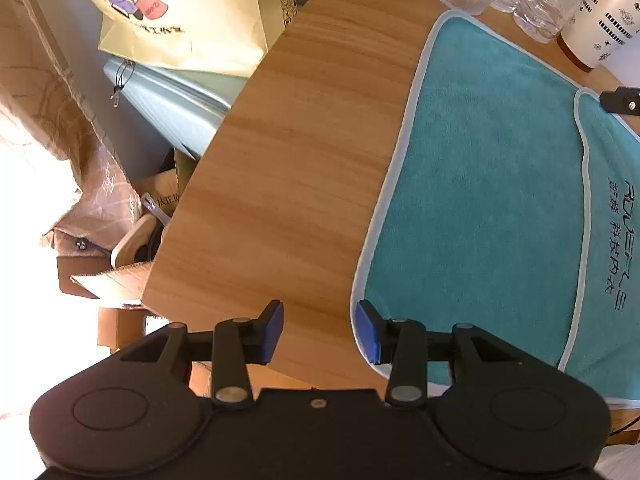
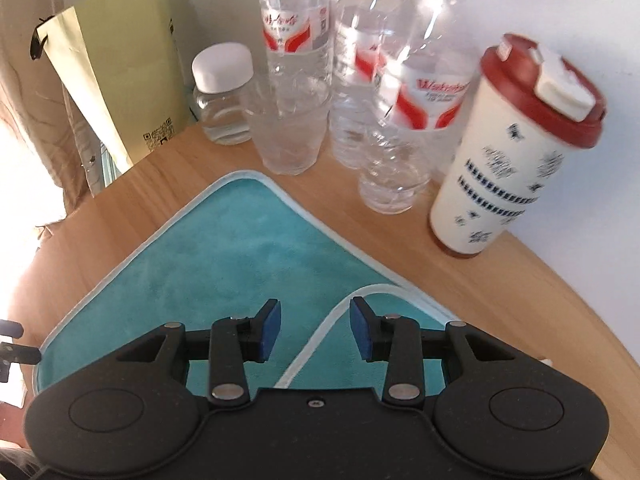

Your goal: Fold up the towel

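A teal towel (image 1: 488,184) with a pale trim lies on the wooden table (image 1: 288,168); a folded-over flap with dark lettering (image 1: 612,248) covers its right part. My left gripper (image 1: 320,330) is open at the towel's near-left corner, its right pad over the trim and its left pad over bare wood. In the right wrist view the towel (image 2: 240,256) spreads below my right gripper (image 2: 314,330), which is open just above the flap's curved edge (image 2: 320,332), holding nothing. The tip of the right gripper shows at the left view's right edge (image 1: 620,100).
Water bottles (image 2: 296,44), a clear cup (image 2: 288,140), a white-capped jar (image 2: 222,92) and a red-lidded paper cup (image 2: 516,148) stand along the table's back by the wall. A paper bag (image 1: 180,12), boxes and clutter sit past the table's left edge (image 1: 192,200).
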Demonstrator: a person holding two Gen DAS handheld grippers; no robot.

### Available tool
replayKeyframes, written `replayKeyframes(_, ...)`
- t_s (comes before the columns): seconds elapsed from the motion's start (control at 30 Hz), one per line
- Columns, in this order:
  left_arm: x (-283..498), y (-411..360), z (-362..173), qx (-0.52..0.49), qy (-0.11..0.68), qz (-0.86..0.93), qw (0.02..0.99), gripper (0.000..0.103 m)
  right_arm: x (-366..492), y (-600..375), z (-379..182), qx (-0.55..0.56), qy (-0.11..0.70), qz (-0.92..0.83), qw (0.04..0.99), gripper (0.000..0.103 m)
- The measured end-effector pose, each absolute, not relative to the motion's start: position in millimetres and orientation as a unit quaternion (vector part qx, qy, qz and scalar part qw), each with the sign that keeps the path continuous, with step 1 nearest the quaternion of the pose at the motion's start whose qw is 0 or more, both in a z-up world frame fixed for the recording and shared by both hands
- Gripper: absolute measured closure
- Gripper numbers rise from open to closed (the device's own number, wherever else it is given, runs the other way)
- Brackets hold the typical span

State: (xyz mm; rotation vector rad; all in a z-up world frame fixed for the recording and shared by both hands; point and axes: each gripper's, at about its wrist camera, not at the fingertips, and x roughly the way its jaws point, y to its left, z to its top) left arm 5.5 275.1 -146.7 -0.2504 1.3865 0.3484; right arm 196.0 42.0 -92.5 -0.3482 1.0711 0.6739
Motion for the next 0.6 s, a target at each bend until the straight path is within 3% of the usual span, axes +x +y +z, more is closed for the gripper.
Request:
replayKeyframes(0.4, 90, 310, -129, -0.048, 0.605, 0.078, 0.791, 0.057, 101, -3, -98, -0.05, 0.553, 0.181, 0.812, 0.06)
replayKeyframes(0.6, 137, 299, -126, 0.0, 0.596, 0.04, 0.802, 0.057, 69, -9, -99, -0.001, 0.544, 0.13, 0.829, 0.052)
